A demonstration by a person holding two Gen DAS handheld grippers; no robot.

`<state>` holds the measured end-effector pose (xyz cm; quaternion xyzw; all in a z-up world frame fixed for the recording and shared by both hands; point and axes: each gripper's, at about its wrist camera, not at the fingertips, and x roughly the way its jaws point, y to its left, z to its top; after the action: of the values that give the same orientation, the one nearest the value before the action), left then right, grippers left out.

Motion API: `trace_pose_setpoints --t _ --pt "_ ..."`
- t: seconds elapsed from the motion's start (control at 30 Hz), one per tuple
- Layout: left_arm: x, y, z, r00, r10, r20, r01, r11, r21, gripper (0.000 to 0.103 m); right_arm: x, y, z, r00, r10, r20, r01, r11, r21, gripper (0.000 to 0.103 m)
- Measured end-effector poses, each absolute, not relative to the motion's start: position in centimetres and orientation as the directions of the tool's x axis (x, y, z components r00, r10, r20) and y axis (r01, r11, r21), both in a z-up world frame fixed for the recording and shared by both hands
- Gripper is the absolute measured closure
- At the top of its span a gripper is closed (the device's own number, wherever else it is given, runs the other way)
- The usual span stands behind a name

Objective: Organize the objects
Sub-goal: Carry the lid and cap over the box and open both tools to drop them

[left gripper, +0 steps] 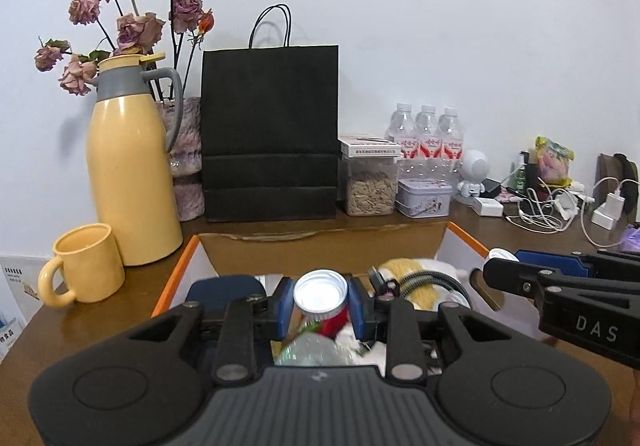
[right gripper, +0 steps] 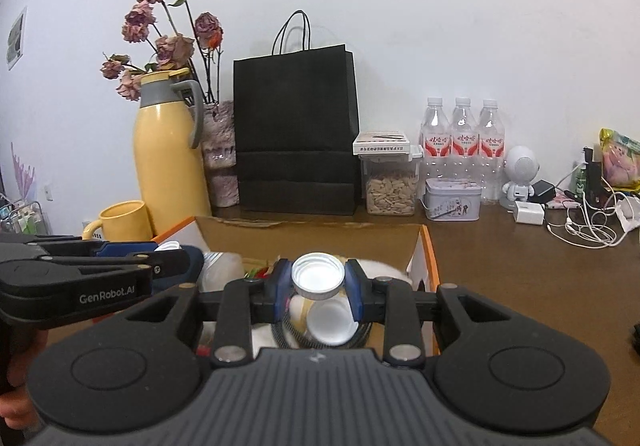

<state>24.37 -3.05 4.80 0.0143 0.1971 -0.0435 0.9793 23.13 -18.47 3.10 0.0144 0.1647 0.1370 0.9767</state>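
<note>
My left gripper (left gripper: 320, 302) is shut on the neck of a clear water bottle (left gripper: 326, 320) with a white cap and a red label. It hangs over an open cardboard box (left gripper: 320, 236) with orange edges. My right gripper (right gripper: 318, 282) is shut on a white screw cap (right gripper: 318, 274) above the same box (right gripper: 430, 258); what hangs under that cap is unclear. Each gripper shows in the other's view, the right gripper (left gripper: 486, 270) on the right and the left gripper (right gripper: 180, 258) on the left. The box holds a black cable (right gripper: 360, 334), white cloth and other loose things.
Behind the box stand a yellow thermos (left gripper: 132, 166), a yellow mug (left gripper: 86, 266), a vase of dried roses (left gripper: 188, 166), a black paper bag (left gripper: 270, 134), a seed jar (left gripper: 370, 190), a tin (left gripper: 424, 198) and three water bottles (left gripper: 426, 134). Chargers and cables (left gripper: 540, 210) lie at the right.
</note>
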Motion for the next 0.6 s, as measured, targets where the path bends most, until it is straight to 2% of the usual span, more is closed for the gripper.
trace_pose_setpoints --t 0.3,0.6 --pt "28.6 -2.6 4.0 0.922 -0.028 -0.387 0.033 0.999 0.007 0.076 27.4 -18.2 2.3 0.908 0.263 -0.327 -0.247 0.965 0.091 0.074" --pt "28.8 -2.5 3.7 0.928 -0.023 -0.371 0.033 0.999 0.020 0.076 28.3 -17.9 1.4 0.895 0.267 -0.357 -0.252 0.964 0.087 0.074"
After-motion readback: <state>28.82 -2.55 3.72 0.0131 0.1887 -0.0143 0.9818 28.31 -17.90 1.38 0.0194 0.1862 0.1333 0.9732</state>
